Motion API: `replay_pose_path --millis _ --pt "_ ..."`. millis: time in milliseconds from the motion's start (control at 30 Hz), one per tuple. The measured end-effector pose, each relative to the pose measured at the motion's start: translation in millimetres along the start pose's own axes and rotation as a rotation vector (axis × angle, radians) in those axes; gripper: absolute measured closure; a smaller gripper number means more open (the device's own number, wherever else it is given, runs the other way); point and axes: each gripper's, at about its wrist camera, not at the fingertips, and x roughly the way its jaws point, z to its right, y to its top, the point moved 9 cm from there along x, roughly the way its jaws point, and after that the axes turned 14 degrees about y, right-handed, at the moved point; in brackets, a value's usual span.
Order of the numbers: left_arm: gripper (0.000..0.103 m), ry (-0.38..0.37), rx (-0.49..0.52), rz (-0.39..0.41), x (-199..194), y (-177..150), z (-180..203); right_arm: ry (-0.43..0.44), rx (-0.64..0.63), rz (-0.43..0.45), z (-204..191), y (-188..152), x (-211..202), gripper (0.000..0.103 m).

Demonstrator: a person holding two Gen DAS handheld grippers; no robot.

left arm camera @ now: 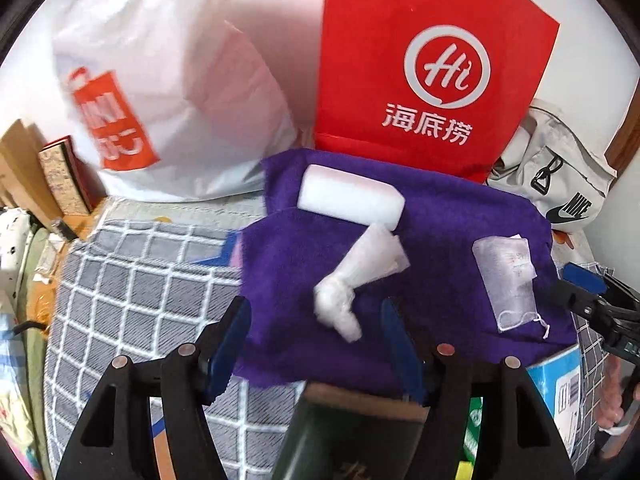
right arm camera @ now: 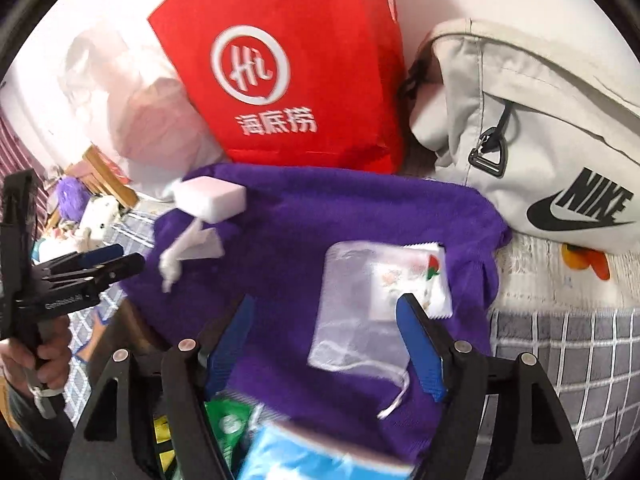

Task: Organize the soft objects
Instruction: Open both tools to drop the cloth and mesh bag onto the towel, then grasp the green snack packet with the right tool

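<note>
A purple cloth lies spread on a checked blanket; it also shows in the right wrist view. On it lie a white sponge block, a twisted white tissue wad and a sheer drawstring pouch with a printed packet inside. My left gripper is open, hovering just before the tissue wad. My right gripper is open over the pouch. Each gripper shows in the other's view: the right, the left.
A red paper bag and a white plastic bag stand behind the cloth. A grey Nike bag lies to the right. Boxes and packets sit at the near edge. The checked blanket extends left.
</note>
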Motion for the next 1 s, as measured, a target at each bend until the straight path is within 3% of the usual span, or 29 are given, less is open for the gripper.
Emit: replay_pose_path --millis 100,367,533,733,1000 --pt "0.038 0.039 0.005 0.035 -14 -8 -10 0.004 -0.025 0.009 -19 -12 -11 0.030" --pt "0.038 0.021 -0.027 0.056 -44 -37 -29 0.006 -0.069 -0.035 -63 -62 -20 0.030" --pt "0.038 0.011 -0.044 0.058 -53 -55 -37 0.004 -0.111 -0.124 -88 -93 -7 0.040" --pt "0.038 -0.030 -0.062 0.054 -58 -71 -43 -0.040 -0.114 -0.242 -97 -118 17 0.055" --pt "0.038 -0.067 -0.056 0.061 -59 -75 -43 -0.198 -0.148 -0.349 -86 -131 42 0.055"
